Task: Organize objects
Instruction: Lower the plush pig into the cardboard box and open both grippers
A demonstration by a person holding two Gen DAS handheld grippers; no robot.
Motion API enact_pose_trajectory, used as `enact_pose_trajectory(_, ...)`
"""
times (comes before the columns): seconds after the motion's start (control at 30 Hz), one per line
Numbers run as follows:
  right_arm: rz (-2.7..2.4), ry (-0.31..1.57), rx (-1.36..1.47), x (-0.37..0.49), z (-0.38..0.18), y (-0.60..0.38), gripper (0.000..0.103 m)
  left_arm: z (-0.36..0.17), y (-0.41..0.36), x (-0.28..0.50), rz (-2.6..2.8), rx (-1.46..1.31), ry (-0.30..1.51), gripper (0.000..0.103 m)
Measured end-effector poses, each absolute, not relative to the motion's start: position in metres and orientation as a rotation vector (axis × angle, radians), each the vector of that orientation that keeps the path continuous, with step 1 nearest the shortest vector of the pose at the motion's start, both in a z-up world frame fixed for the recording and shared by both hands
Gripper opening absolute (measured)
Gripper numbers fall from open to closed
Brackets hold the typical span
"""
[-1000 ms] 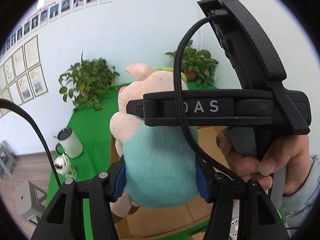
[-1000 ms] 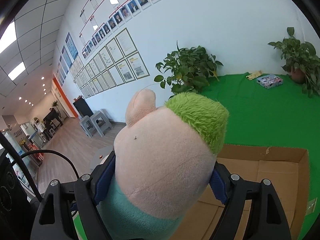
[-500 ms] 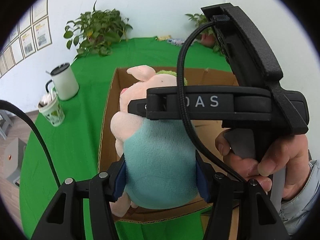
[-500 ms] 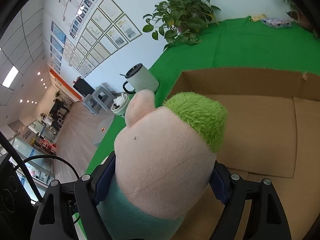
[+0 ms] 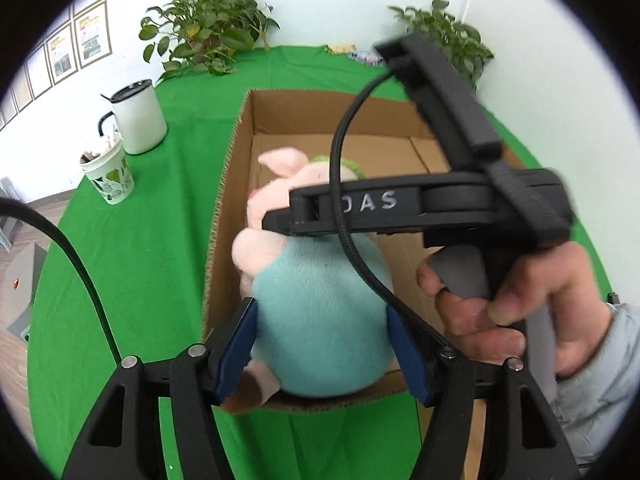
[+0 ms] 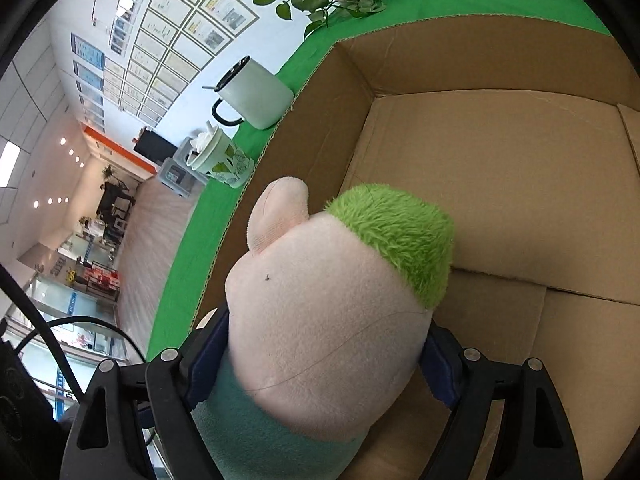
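While both tongs clasp the fuzzy plush pig [image 5: 320,312], left tongs [image 5: 322,348] just loosening around its teal belly, right tongs [image 6: 320,364] gripping its pink head, it hangs inside the corrugated cardboard box [image 5: 224,216] on the green-clothed surface [image 5: 132,248].

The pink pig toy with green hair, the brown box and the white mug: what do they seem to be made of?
Pink pig toy with green hair: soft plush fabric, fuzzy nap, visible seams.
Brown box: corrugated cardboard, matte; fluted cut edges show.
White mug: smooth, slightly glossy; possibly enamelled metal or ceramic, unclear which.
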State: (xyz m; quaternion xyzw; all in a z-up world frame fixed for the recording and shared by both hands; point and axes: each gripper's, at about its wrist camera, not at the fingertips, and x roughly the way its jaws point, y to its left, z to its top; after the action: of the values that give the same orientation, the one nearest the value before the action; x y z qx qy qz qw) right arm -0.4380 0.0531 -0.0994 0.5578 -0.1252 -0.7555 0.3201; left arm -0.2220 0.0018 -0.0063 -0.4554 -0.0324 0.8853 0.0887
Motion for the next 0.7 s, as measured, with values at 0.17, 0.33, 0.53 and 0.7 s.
enact_pose_trajectory(0.17, -1.947, -0.3, 1.47, -0.439, -0.102, 0.026, 0.083, -0.011, 0.0, -0.218, 2.657, -1.315, -0.065, 0.055)
enact_pose_trajectory(0.33, -1.959, -0.344, 1.495, -0.445, -0.104, 0.016, 0.093, -0.012, -0.003, -0.218, 2.674, -1.321, -0.124, 0.047)
enact_pose_trajectory(0.53, -2.014, -0.332, 1.444, -0.431, -0.071, 0.025, 0.093, -0.013, -0.004, -0.216, 2.694, -1.337, -0.159, 0.046)
enact_pose_trajectory(0.7, -1.996, -0.346, 1.472, -0.421, -0.057, 0.048, 0.093, -0.012, -0.004, -0.215, 2.695, -1.336, -0.158, 0.049)
